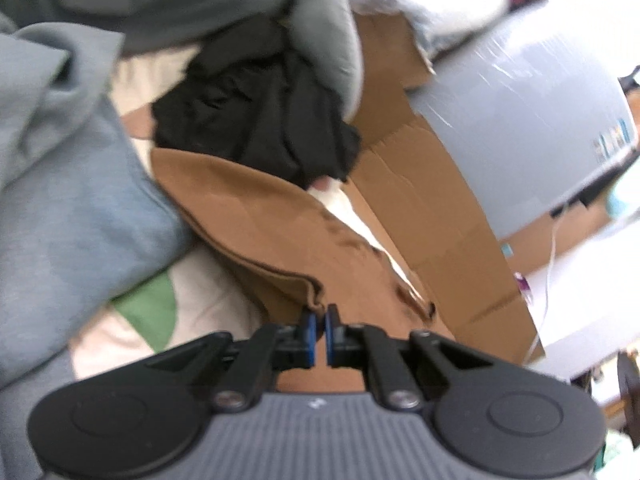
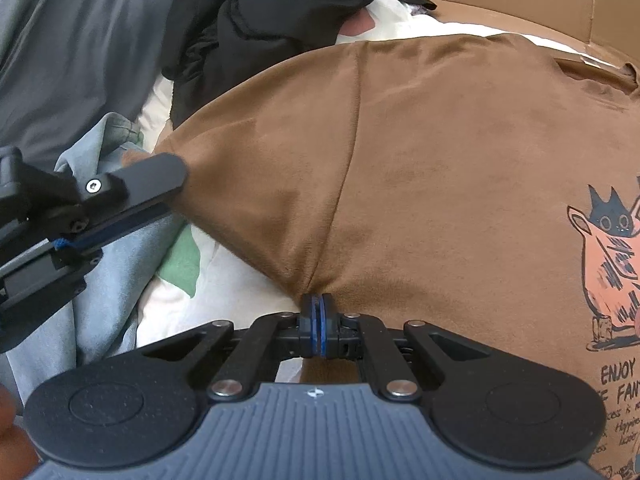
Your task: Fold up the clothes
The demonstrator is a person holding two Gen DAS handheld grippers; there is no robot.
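A brown T-shirt [image 2: 440, 168] with a cartoon print [image 2: 608, 264] lies spread on a cream bedsheet. My right gripper [image 2: 319, 304] is shut on the shirt's near edge, and the cloth bunches at its tips. My left gripper [image 1: 320, 316] is shut on a hemmed corner of the same brown T-shirt [image 1: 280, 232]. The left gripper also shows in the right wrist view [image 2: 152, 196], at the shirt's left edge.
A black garment [image 1: 256, 120] and grey-blue clothes [image 1: 60, 184] are piled to the left and behind the shirt. A flattened cardboard box [image 1: 432, 208] lies along the shirt's far side. A grey box [image 1: 520, 100] stands beyond it.
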